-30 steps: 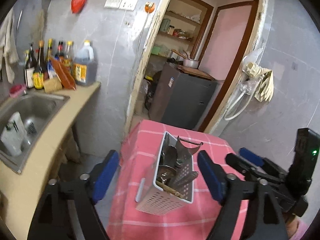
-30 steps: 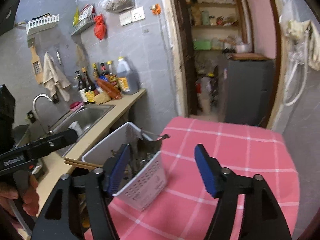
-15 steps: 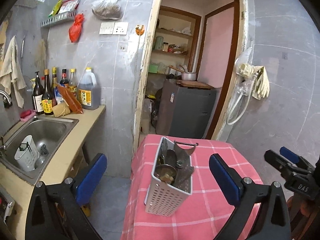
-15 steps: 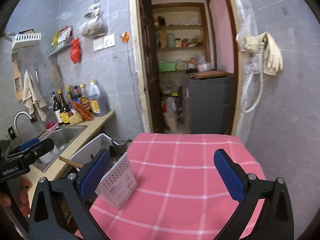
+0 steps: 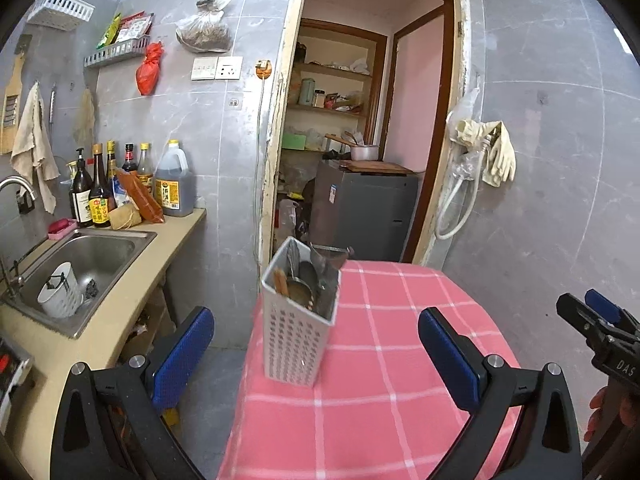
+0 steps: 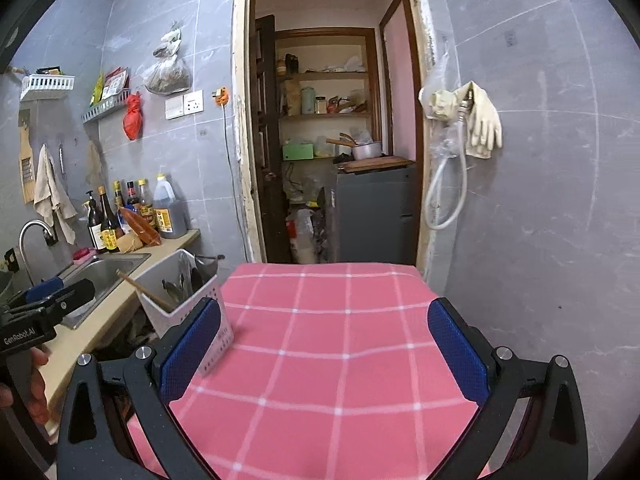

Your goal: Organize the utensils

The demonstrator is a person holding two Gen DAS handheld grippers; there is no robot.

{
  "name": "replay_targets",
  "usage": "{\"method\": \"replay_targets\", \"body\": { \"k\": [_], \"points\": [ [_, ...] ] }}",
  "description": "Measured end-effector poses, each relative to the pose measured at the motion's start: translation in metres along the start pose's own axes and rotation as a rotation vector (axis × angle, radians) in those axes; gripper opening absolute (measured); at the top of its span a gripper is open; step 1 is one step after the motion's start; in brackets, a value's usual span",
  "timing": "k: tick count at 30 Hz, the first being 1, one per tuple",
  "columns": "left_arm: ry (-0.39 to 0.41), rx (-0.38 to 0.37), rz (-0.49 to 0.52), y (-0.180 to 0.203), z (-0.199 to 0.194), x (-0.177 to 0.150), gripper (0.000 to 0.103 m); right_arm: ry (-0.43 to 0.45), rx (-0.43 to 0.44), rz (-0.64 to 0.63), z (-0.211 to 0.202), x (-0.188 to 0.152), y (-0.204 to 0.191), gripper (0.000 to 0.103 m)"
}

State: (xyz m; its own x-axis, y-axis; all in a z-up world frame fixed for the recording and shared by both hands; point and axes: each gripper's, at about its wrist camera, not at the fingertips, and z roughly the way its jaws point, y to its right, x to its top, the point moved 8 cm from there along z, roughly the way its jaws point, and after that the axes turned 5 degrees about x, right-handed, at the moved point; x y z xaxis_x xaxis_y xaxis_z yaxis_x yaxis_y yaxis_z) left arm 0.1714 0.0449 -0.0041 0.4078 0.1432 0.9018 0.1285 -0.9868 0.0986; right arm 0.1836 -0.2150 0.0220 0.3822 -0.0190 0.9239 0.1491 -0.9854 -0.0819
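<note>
A white perforated utensil holder (image 5: 298, 328) stands upright at the left edge of the pink checked tablecloth (image 5: 384, 360). Metal spoons, a grater and wooden chopsticks (image 5: 280, 282) stick out of it. My left gripper (image 5: 316, 354) is wide open, back from the holder, with nothing between its blue pads. In the right wrist view the holder (image 6: 180, 300) sits at the left, beside the left pad of my right gripper (image 6: 324, 344). That gripper is open too, over bare cloth (image 6: 332, 340). Each gripper shows in the other's view, the right gripper (image 5: 600, 336) and the left gripper (image 6: 44, 312).
A beige counter (image 5: 132, 292) with a steel sink (image 5: 80, 264) runs along the left; a white cup (image 5: 60, 294) lies in the sink. Sauce bottles (image 5: 120, 184) line the wall. Behind the table an open doorway shows a grey cabinet (image 5: 364, 212) and shelves.
Both grippers opened wider and drew back from the holder. The holder went from tilted between the left pads to standing upright on the cloth. The right gripper swung right, away from it.
</note>
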Motion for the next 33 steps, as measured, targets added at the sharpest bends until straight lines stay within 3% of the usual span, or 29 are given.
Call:
{"method": "replay_targets", "body": {
  "k": [13,19,33],
  "points": [
    [-0.034,-0.002,0.026,0.022,-0.055,-0.052,0.103,-0.034,-0.026,0.021,-0.075,-0.058,0.026,0.102],
    [-0.008,0.006,0.031,0.026,-0.078,-0.064,0.103,-0.009,-0.032,0.024,-0.104,-0.068,0.029,0.102],
    [-0.006,0.028,0.008,0.018,-0.088,-0.078,0.103,0.005,-0.008,0.025,-0.113,-0.070,0.027,0.102]
  ]
}}
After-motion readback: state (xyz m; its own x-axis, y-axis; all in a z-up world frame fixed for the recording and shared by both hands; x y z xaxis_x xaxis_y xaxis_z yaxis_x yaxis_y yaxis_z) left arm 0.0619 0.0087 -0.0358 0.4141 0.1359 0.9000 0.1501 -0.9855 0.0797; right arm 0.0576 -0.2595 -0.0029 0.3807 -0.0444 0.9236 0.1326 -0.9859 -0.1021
